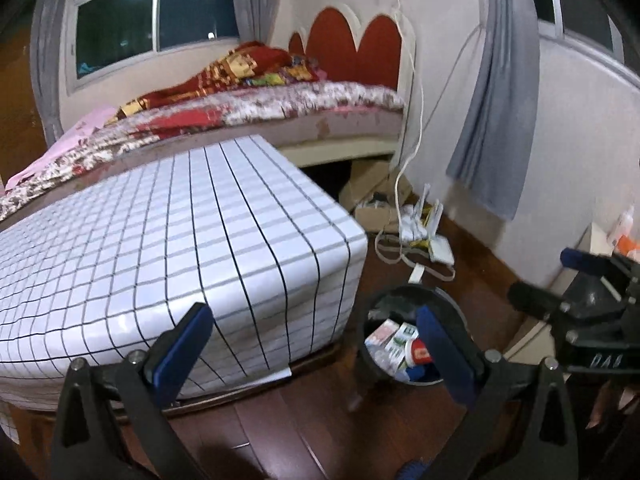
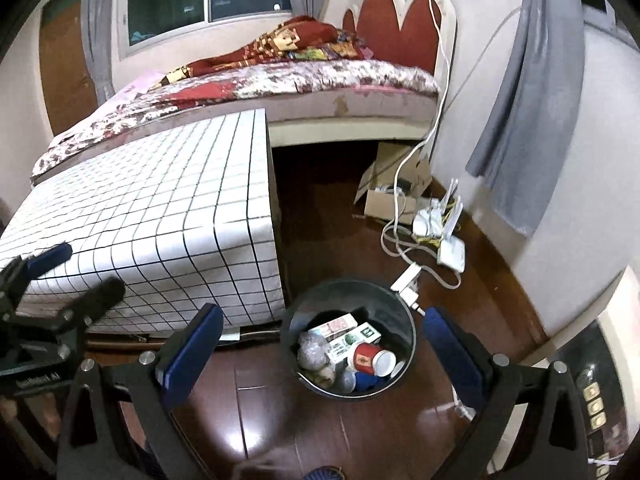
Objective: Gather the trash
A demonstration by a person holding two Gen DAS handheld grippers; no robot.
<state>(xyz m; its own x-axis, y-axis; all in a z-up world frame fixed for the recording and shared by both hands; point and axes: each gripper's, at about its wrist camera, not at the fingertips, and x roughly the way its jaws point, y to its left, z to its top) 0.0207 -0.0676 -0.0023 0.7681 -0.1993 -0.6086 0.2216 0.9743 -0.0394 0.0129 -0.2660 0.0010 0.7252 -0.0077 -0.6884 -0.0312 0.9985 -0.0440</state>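
Observation:
A black round trash bin (image 2: 405,320) stands on the wooden floor beside a table covered in white grid cloth (image 2: 160,220). Inside lie a red paper cup (image 2: 370,360), small printed cartons (image 2: 340,326) and crumpled clear plastic (image 2: 312,350). My right gripper (image 2: 322,346) hangs above the bin, open, with nothing between its blue pads. My left gripper (image 1: 316,344) is open too and holds nothing; it hovers over the table corner (image 1: 180,240), with the bin (image 1: 404,292) to its right. Each wrist view catches the other gripper at its side: the right gripper (image 1: 548,276) and the left gripper (image 2: 80,276).
A bed (image 2: 300,80) with a floral cover runs behind the table. On the floor by the wall sit a white router (image 2: 450,248), tangled cables (image 2: 396,236), a plug adapter (image 2: 406,280) touching the bin's rim, and an open cardboard box (image 2: 390,196). A grey curtain (image 2: 516,128) hangs at right.

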